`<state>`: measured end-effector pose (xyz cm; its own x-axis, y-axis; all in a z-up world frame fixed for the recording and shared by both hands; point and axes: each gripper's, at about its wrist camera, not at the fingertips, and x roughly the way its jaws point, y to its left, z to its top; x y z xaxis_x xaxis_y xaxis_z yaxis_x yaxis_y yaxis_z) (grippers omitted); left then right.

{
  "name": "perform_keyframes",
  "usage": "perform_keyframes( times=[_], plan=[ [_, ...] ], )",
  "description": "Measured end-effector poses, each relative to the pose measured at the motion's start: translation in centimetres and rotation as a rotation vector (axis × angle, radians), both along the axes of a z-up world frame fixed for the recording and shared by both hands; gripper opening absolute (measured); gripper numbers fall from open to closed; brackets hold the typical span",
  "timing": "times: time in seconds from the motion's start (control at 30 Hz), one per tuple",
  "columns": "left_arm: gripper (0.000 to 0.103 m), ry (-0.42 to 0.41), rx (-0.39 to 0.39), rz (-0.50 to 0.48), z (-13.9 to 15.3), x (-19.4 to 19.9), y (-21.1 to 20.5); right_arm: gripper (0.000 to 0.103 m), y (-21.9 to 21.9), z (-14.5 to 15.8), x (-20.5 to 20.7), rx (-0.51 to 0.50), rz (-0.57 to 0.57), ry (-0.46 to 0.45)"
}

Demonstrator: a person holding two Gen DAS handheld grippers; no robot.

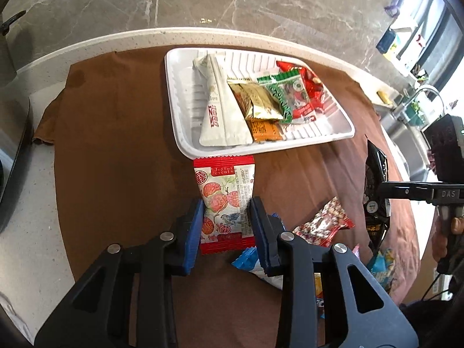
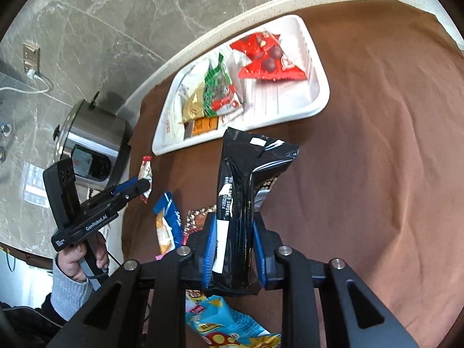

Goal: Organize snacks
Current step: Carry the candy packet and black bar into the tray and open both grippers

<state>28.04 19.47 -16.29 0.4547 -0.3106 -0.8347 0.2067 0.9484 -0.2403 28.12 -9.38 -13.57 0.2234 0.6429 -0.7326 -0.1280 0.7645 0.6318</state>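
Observation:
My left gripper (image 1: 226, 217) is shut on a red and white snack packet (image 1: 224, 191) printed with red fruit, lifted above the brown cloth (image 1: 121, 150) just short of the white tray (image 1: 185, 110). In the tray lie a long white sachet (image 1: 216, 107), a gold packet (image 1: 255, 101), a green packet (image 1: 282, 92), an orange packet (image 1: 265, 129) and a red packet (image 1: 308, 87). My right gripper (image 2: 235, 240) is shut on a tall black snack bag (image 2: 246, 191), held upright in front of the same tray (image 2: 316, 92). The left gripper (image 2: 142, 185) shows at the left of the right wrist view, the right gripper (image 1: 385, 188) at the right of the left wrist view.
Loose snacks lie on the cloth near me: a patterned red and white packet (image 1: 322, 223), blue packets (image 2: 168, 217) and a blue and yellow bag (image 2: 226, 322). A steel pot (image 2: 92, 142) stands left of the cloth. The counter's pale curved edge (image 1: 116, 40) runs behind the tray.

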Motion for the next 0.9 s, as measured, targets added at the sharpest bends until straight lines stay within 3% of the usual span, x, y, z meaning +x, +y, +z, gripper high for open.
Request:
perform_keyframes(
  times=[0.4,0.9],
  plan=[
    [0.030,-0.029,-0.067,0.002,3.0,1.2,0.1,0.026,-1.2,2.1,2.1,0.064,-0.023,-0.025],
    [0.030,-0.044,-0.145,0.036,4.4,7.8,-0.4,0.026,-0.3,3.7,9.6,0.063,-0.008,-0.082]
  ],
)
